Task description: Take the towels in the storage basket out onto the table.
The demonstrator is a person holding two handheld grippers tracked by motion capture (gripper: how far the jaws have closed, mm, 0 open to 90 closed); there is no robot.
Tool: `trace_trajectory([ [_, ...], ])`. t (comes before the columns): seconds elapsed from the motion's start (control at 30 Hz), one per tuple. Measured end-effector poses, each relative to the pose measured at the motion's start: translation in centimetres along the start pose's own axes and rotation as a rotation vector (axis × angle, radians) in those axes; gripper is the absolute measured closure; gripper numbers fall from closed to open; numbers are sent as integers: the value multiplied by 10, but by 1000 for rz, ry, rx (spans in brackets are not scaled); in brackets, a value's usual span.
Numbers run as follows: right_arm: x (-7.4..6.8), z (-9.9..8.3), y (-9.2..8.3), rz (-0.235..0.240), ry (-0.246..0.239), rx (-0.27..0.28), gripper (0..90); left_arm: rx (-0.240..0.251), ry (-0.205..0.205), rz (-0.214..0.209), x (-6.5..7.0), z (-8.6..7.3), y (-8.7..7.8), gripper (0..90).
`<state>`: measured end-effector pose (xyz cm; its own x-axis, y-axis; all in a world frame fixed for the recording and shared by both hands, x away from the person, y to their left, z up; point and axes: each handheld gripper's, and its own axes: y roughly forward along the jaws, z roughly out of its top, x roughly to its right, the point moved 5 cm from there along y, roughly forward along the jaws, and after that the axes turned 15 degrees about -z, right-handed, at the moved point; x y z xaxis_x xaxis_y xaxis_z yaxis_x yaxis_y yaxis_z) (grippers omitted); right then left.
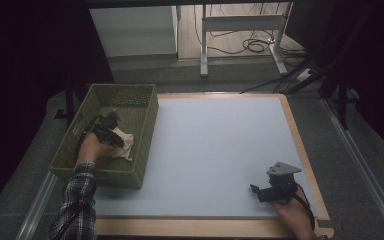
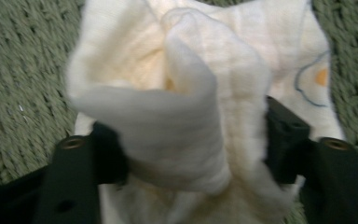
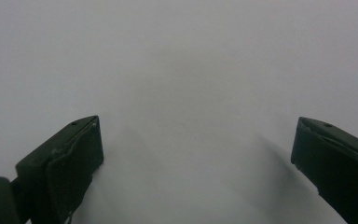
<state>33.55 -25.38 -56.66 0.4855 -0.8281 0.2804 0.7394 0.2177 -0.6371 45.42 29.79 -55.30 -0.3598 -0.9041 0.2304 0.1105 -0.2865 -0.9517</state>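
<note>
**Left gripper clamped on cloth inside basket**

At far left, the left gripper [image 1: 116, 134] pinches a bunched white cloth [image 2: 186, 116] within the green woven basket [image 1: 145, 145]. Near right, the right gripper [image 1: 256, 192] rests, jaws spread and empty, on the pale table mat [image 1: 210, 150].

Cream cloth [image 2: 191, 107], olive woven basket [image 1: 145, 145]

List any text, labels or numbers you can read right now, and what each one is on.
None: no readable text in any view.
The white cloth between the left gripper's jaws, in the green basket, carries a blue-outlined orange print, a drawing and not lettering.
The basket and the table mat carry no visible labels.
</note>
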Motion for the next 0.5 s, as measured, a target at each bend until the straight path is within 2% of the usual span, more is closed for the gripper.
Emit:
trace_trajectory([
  [0.03, 0, 0, 0, 0, 0, 0, 23, 0, 0, 0, 0, 0, 0, 436],
  [0.07, 0, 0, 0, 0, 0, 0, 24, -16, 26, 20, 4, -1, -1, 498],
  [0.13, 0, 0, 0, 0, 0, 0, 24, -30, 42, 47, 5, -1, -2, 634],
  [0.2, 0, 0, 0, 0, 0, 0, 24, -22, 35, 40, 5, -1, -3, 699],
  [0.3, 0, 0, 0, 0, 0, 0, 24, -12, 31, 24, 3, -2, -6, 731],
  [0.4, 0, 0, 0, 0, 0, 1, 24, 59, 9, -33, -1, -4, -14, 738],
  [0.43, 0, 0, 0, 0, 0, 0, 24, 59, 9, -33, -1, -4, -14, 737],
  [0.47, 0, 0, 0, 0, 0, 0, 24, 98, -4, -58, -2, -5, -19, 736],
  [0.5, 0, 0, 0, 0, 0, 0, 24, 98, -4, -58, -2, -5, -19, 735],
])
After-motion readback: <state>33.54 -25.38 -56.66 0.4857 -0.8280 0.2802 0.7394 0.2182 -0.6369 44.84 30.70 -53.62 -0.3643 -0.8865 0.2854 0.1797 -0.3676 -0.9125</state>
